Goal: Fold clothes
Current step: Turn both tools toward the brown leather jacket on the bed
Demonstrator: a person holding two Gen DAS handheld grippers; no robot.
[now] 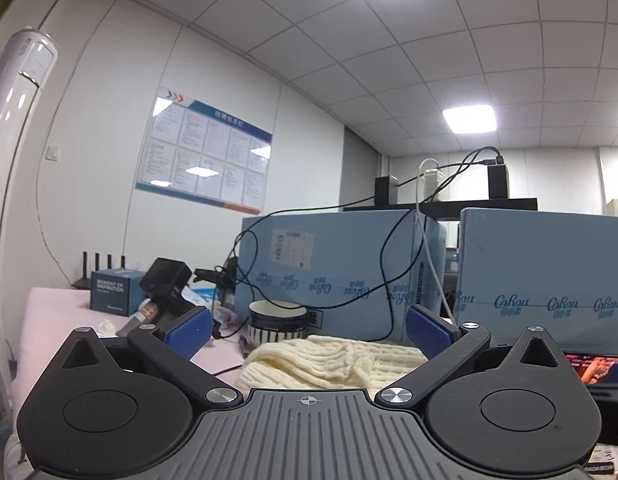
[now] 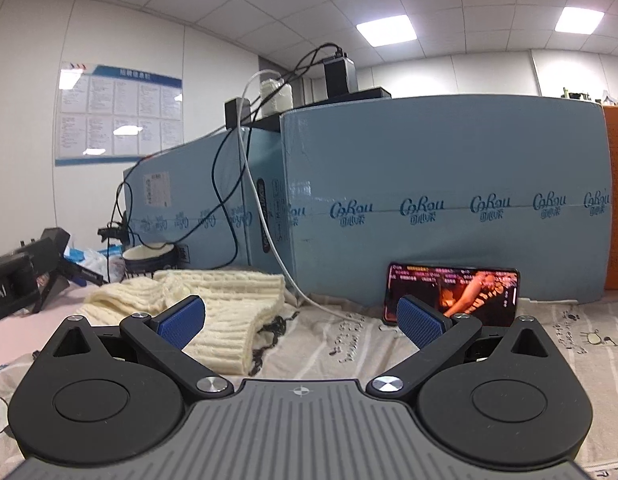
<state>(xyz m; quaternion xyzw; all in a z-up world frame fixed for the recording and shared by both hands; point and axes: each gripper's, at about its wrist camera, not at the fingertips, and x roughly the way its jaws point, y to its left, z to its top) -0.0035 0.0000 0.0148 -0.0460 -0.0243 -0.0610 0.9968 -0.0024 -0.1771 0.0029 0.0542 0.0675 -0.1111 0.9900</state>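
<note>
My left fingers (image 1: 309, 330) are spread wide and grasp nothing; their blue pads (image 1: 189, 332) are finely dimpled. Beyond them the cream cable-knit sweater (image 1: 333, 360) lies bunched in chunky ribs on the pink counter (image 1: 57, 304), just before a striped ceramic bowl (image 1: 278, 320) and the blue cardboard boxes (image 1: 329, 264) that wall the far edge. My right fingers (image 2: 301, 318) are equally released, hovering over a striped, printed cloth (image 2: 349, 344). The sweater (image 2: 225, 312) sits left of them; a lit phone (image 2: 453, 292) leans against a box, with open cloth between.
</note>
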